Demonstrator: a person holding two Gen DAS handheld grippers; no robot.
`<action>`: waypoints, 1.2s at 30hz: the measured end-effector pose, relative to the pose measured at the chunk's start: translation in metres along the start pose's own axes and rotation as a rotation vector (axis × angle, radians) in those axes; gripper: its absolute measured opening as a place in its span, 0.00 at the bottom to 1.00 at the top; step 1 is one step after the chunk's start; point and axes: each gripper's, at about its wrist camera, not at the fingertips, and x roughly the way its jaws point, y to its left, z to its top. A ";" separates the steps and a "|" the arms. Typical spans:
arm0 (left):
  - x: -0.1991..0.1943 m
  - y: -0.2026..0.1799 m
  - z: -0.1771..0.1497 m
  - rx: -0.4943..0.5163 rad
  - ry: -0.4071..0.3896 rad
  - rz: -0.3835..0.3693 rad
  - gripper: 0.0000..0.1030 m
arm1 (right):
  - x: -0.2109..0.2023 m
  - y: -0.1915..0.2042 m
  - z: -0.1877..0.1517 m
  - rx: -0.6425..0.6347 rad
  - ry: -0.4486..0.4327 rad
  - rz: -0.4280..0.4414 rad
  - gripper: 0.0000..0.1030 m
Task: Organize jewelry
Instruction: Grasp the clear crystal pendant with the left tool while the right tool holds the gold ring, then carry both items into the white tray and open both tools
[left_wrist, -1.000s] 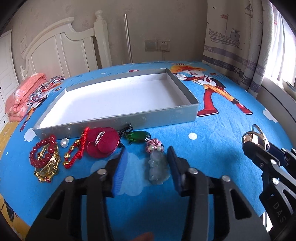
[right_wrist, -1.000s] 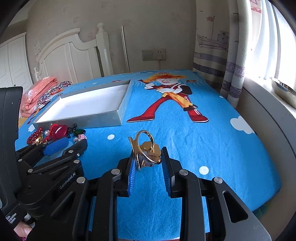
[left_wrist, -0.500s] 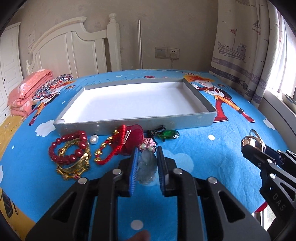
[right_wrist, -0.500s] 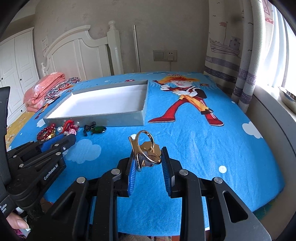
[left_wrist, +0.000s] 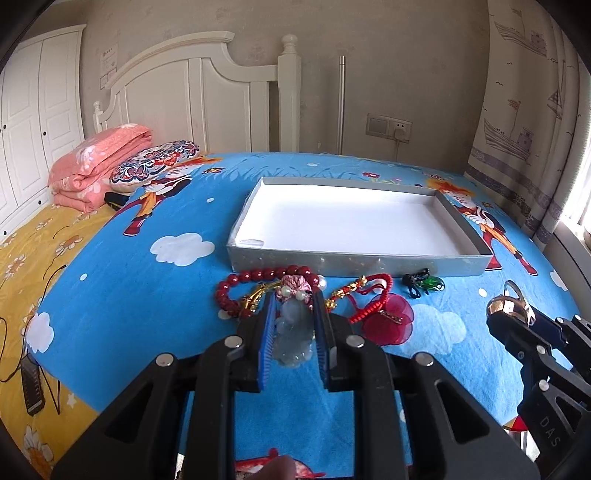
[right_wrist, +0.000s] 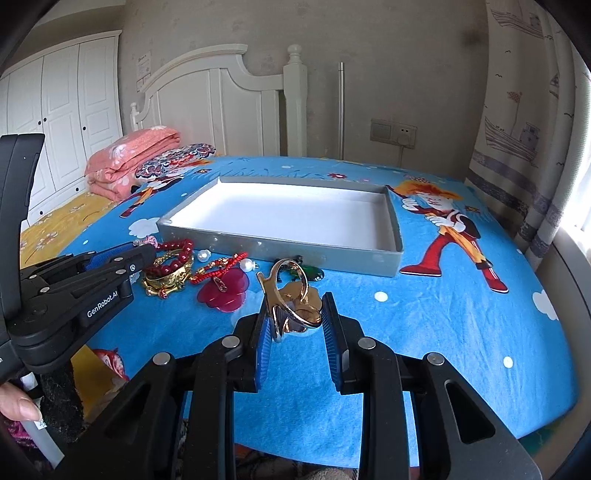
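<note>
- Holding, left wrist view: my left gripper (left_wrist: 293, 341) is now clenching the pale jade pendant (left_wrist: 293, 334) between its blue pads; a second ago those jaws were standing wide around it on the bedspread (left_wrist: 140, 295), so the pick looks done.
- Pendant is riding clear of the cloth, its pink knot and pearl beads sticking out past my fingertips.
- Grey tray (left_wrist: 354, 260) is lying just beyond, white floor bare; I judge it the destination, with nothing sorted into it yet.
- Remaining pieces are sitting in front of the tray's near wall: red bead bracelet (left_wrist: 236, 288), red cord charm (left_wrist: 369, 295), red disc brooch (left_wrist: 388, 323), green glass pendant (left_wrist: 432, 283).
- Holding, right wrist view: my right gripper (right_wrist: 295, 323) is gripping the gold ring ornament (right_wrist: 291, 299), jaws partly open to its width, just as in the earlier frames.
- Tray (right_wrist: 280, 251) is now facing this view more squarely than a second ago, loose pieces lying near its front wall; I judge both hands ready to carry over the rim.
- Left gripper (right_wrist: 122, 258) is showing at this view's left edge, with a fingertip of the person below it.
</note>
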 end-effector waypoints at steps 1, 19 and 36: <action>0.001 0.002 0.000 -0.006 0.001 0.002 0.19 | 0.000 0.003 0.000 -0.006 -0.001 0.002 0.25; 0.002 0.034 -0.008 -0.047 0.019 -0.032 0.19 | 0.010 0.015 -0.003 -0.006 0.019 0.057 0.25; 0.066 -0.015 0.065 0.075 -0.011 -0.004 0.19 | 0.084 -0.013 0.058 0.043 0.053 0.007 0.25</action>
